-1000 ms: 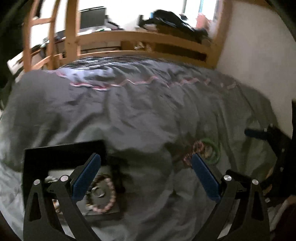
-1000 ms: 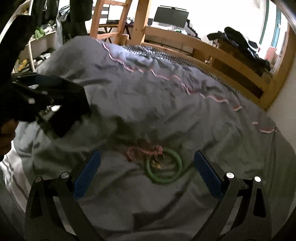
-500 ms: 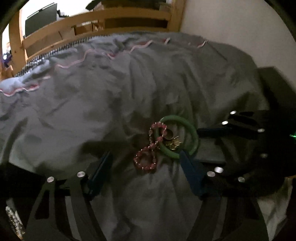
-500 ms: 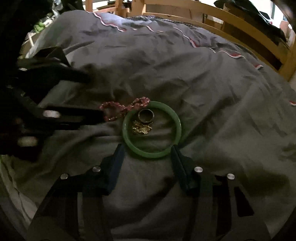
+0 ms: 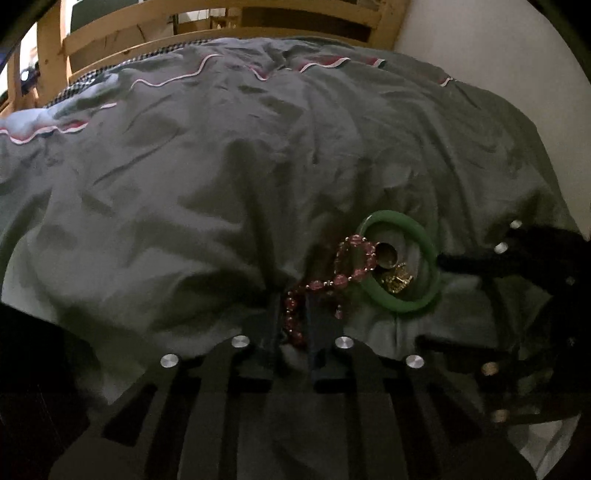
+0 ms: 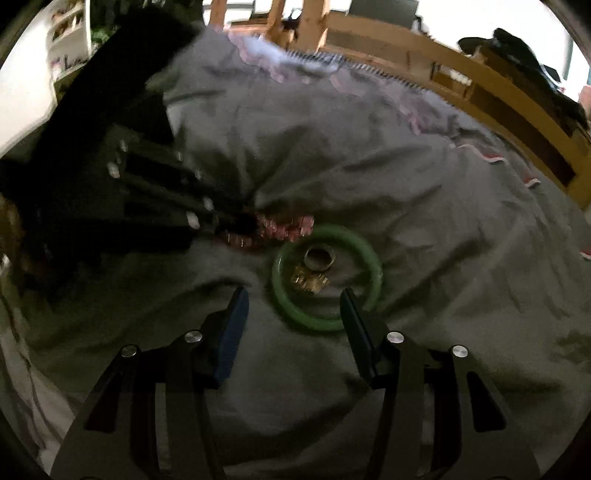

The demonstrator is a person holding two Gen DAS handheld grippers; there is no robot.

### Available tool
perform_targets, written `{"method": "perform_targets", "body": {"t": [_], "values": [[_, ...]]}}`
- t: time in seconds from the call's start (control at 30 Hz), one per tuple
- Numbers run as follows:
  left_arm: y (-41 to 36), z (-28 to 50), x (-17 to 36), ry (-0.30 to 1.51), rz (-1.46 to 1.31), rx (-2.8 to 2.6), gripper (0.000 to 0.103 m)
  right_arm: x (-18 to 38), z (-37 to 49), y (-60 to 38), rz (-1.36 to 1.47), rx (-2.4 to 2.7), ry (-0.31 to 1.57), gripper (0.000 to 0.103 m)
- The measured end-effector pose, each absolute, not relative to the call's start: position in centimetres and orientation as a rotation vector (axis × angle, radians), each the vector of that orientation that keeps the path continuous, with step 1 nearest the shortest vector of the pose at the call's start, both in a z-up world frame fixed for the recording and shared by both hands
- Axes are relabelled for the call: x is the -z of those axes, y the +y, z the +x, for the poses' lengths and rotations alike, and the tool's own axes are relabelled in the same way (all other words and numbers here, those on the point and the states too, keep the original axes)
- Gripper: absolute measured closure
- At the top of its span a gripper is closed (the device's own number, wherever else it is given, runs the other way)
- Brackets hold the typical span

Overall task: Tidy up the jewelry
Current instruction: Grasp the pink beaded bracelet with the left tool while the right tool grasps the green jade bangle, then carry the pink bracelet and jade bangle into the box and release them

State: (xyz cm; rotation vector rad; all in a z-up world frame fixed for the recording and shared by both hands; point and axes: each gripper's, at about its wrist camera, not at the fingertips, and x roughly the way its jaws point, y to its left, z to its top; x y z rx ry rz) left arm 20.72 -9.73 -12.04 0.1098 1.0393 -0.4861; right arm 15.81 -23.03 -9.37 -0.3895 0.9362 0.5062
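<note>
Grey duvet (image 5: 229, 177) on a bed, wooden frame (image 5: 207, 33) behind. Left tool (image 5: 293, 321) narrowed onto the near loop of a pink bead bracelet (image 5: 334, 282), pinching it. Far loop lying across a green bangle (image 5: 400, 301); inside the bangle, a metal ring (image 5: 387, 254) and a gold piece (image 5: 397, 282). Right tool (image 6: 293, 304) partly spread, straddling the bangle's near edge, gripping nothing.

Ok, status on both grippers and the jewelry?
Left gripper shut on pink bead bracelet. Right gripper open, at green bangle. Bracelet overlaps bangle.
</note>
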Motion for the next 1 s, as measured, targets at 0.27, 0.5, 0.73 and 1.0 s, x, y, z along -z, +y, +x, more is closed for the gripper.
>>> {"method": "perform_targets", "body": {"t": [0.27, 0.5, 0.73, 1.0], "values": [[-9.5, 18.6, 10.3, 1.040, 0.146, 0.482, 0.095, 9.1, 16.7, -23.4, -0.309, -0.476, 0.966, 0.092], [-7.7, 16.4, 7.3, 1.016, 0.125, 0.446, 0.095, 5.4, 15.8, -24.3, -0.160, -0.488, 0.891, 0.096], [-5.1, 14.4, 4.8, 0.997, 0.086, 0.375, 0.095, 2.0, 15.1, -23.9, -0.069, -0.494, 0.807, 0.102], [-2.5, 11.1, 3.5, 0.968, 0.073, 0.336, 0.095, 5.0, 15.6, -21.6, -0.213, -0.434, 0.926, 0.048]]}}
